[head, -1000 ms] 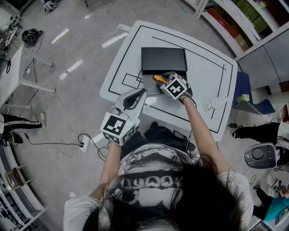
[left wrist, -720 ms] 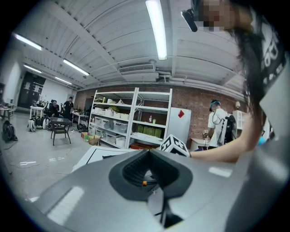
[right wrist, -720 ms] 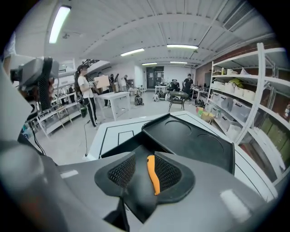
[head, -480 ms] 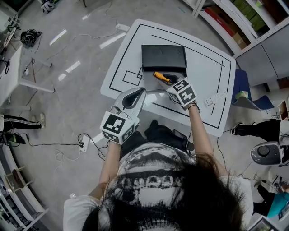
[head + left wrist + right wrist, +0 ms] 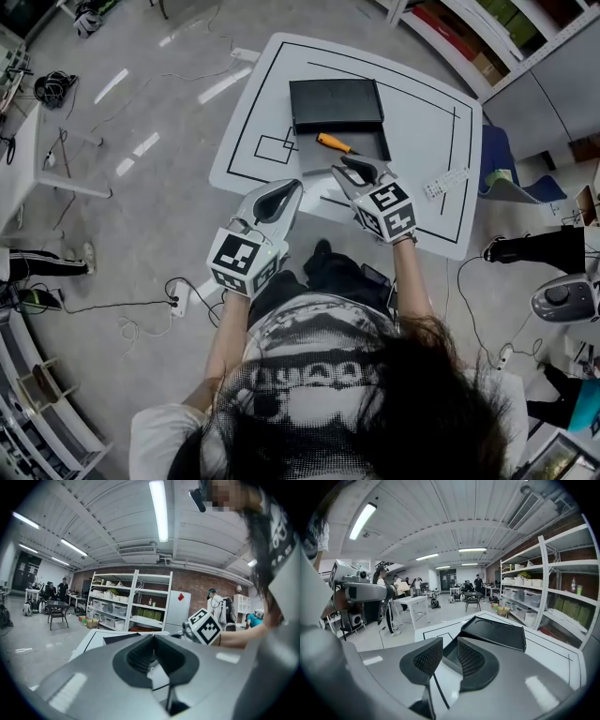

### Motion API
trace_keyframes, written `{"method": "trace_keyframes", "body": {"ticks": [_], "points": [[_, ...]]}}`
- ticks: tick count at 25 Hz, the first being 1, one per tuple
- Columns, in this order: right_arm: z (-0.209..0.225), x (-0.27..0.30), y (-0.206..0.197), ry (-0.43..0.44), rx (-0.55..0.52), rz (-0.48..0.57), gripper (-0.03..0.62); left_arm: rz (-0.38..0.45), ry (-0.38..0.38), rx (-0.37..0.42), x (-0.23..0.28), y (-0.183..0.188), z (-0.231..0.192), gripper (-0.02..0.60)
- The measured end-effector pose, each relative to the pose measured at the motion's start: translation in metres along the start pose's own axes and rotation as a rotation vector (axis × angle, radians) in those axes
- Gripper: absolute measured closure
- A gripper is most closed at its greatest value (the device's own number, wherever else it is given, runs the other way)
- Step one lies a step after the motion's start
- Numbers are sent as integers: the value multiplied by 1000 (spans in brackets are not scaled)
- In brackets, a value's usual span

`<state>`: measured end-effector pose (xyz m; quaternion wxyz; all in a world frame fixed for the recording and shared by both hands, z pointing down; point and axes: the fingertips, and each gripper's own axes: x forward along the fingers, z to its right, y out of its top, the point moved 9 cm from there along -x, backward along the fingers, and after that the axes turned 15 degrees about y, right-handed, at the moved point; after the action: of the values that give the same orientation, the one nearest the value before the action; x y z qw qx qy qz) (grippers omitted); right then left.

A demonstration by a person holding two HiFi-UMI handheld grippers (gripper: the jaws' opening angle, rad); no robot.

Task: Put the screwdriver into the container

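Note:
The orange-handled screwdriver lies in the tray of the black container, whose lid lies folded open behind it. My right gripper hovers just in front of the tray, apart from the screwdriver. Its jaws are closing with nothing between them. In the right gripper view the gripper points at the container; the screwdriver is hidden there. My left gripper hangs over the table's near edge, jaws together and empty. The left gripper view shows its jaws meeting at the tips.
The white table carries black outline markings and a small white strip at its right. A blue chair and shelving stand to the right. Cables and a power strip lie on the floor at left.
My right gripper has drawn back from over the container toward the person, and the screwdriver stays in the tray, now fully uncovered. The left gripper has barely moved.

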<state>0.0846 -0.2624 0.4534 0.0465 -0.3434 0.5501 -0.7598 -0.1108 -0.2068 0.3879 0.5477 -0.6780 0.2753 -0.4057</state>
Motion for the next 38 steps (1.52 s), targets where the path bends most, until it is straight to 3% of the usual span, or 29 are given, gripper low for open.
{"method": "trace_keyframes", "body": {"ticks": [14, 25, 38], "points": [[-112, -25, -6, -75, 57, 134, 526, -10, -68, 14, -82, -21, -1, 581], [-202, -33, -12, -103, 54, 145, 526, -30, -105, -15, -157, -53, -6, 581], [-241, -57, -7, -143, 41, 167, 554, -9, -176, -15, -177, -49, 12, 581]]}}
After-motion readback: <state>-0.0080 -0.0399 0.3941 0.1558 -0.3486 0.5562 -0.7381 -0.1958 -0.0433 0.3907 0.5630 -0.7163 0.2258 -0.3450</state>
